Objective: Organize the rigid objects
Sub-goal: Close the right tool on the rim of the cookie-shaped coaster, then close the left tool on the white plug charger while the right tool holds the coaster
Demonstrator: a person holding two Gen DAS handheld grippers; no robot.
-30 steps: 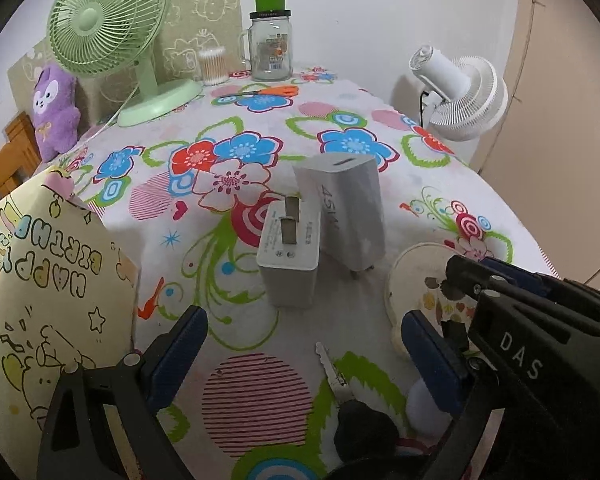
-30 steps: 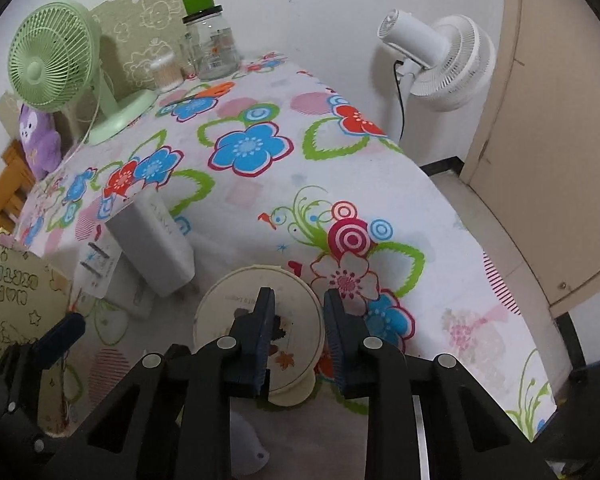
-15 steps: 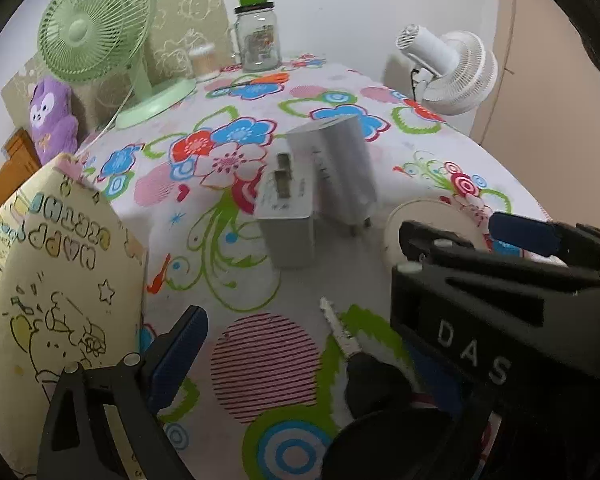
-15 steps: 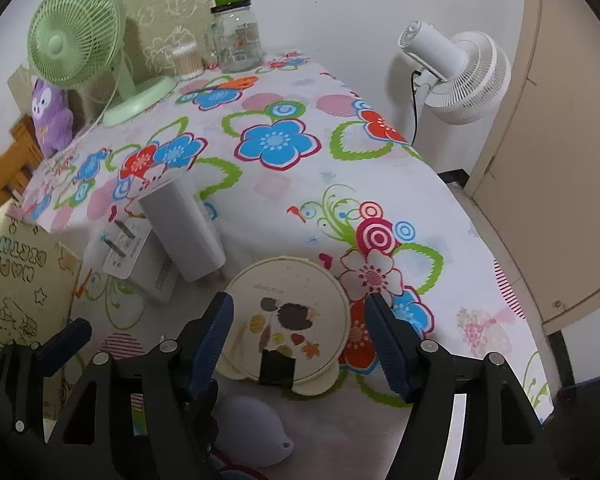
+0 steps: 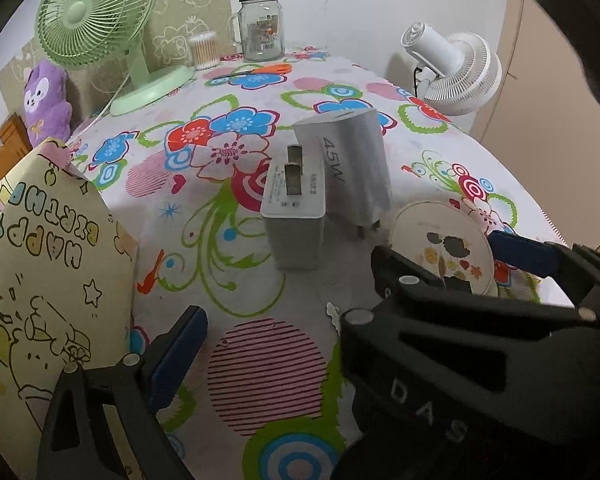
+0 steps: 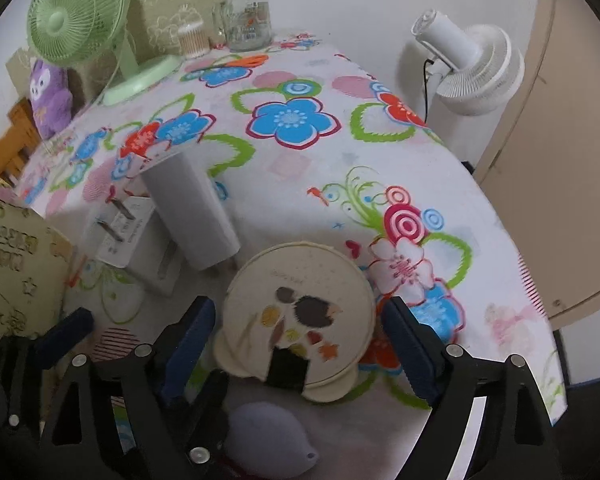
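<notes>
Your right gripper (image 6: pixel 296 344) is opening wide around the round hedgehog-print compact (image 6: pixel 298 320) lying flat on the floral tablecloth (image 6: pixel 300 168) just beside the two white chargers (image 6: pixel 172 220) (pads not pressing it), and your left gripper (image 5: pixel 260 344) hangs spread over bare cloth, holding nothing.

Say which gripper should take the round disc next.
Right. Its gripper is opening with the disc between its fingers, pads clear. The left gripper sits off to the side, nearer the chargers.
</notes>
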